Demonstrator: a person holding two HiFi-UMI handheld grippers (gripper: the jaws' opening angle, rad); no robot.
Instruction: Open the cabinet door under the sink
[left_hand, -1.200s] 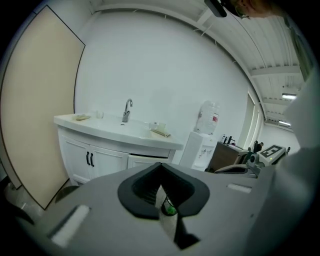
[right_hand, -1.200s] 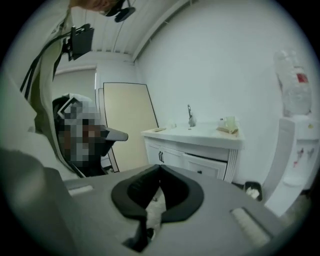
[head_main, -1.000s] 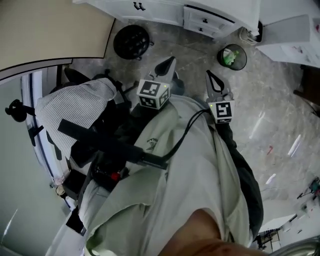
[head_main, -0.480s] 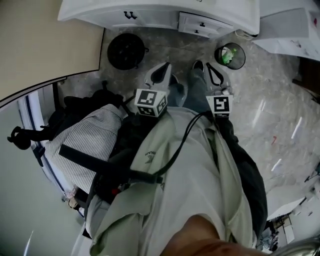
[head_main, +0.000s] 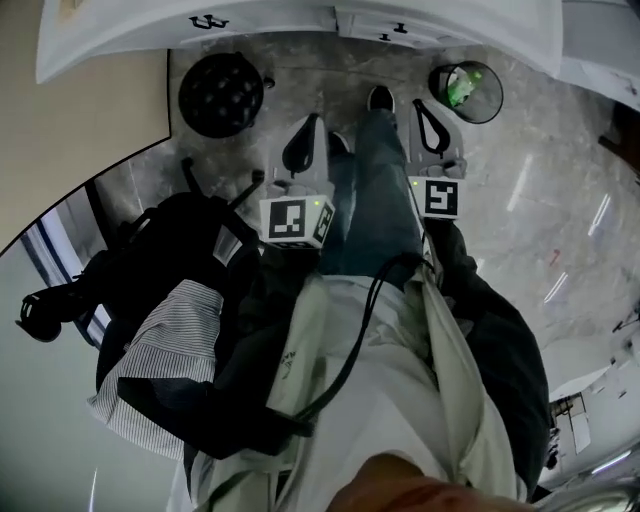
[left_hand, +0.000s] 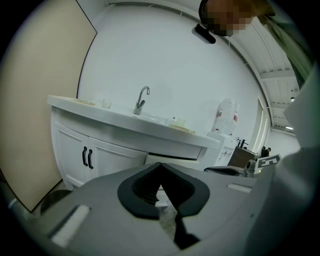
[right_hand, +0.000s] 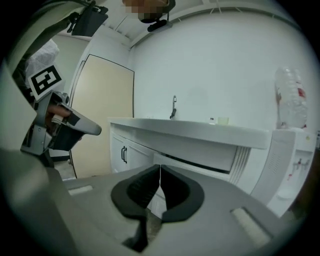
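Observation:
The white sink cabinet (left_hand: 110, 161) has two closed doors with a pair of black handles (left_hand: 87, 158) where they meet. These handles (right_hand: 123, 154) also show in the right gripper view, and as small black handles (head_main: 205, 20) in the head view. My left gripper (left_hand: 160, 165) is shut with nothing in it and points at the cabinet from a distance. My right gripper (right_hand: 160, 166) is shut and empty too, beside the left one. Seen from above, the left gripper (head_main: 313, 118) and right gripper (head_main: 418, 103) hang over the marble floor, short of the counter.
A faucet (left_hand: 141, 100) and a clear bottle (left_hand: 226, 117) stand on the counter. A round black object (head_main: 221, 93) sits on the floor at the left and a green-lined bin (head_main: 466, 90) at the right. A beige panel (left_hand: 40, 100) borders the cabinet's left side.
Both grippers have moved forward and lower toward the sink cabinet. The counter has slid nearer to the top of the head view, and the person's legs now show stepping ahead.

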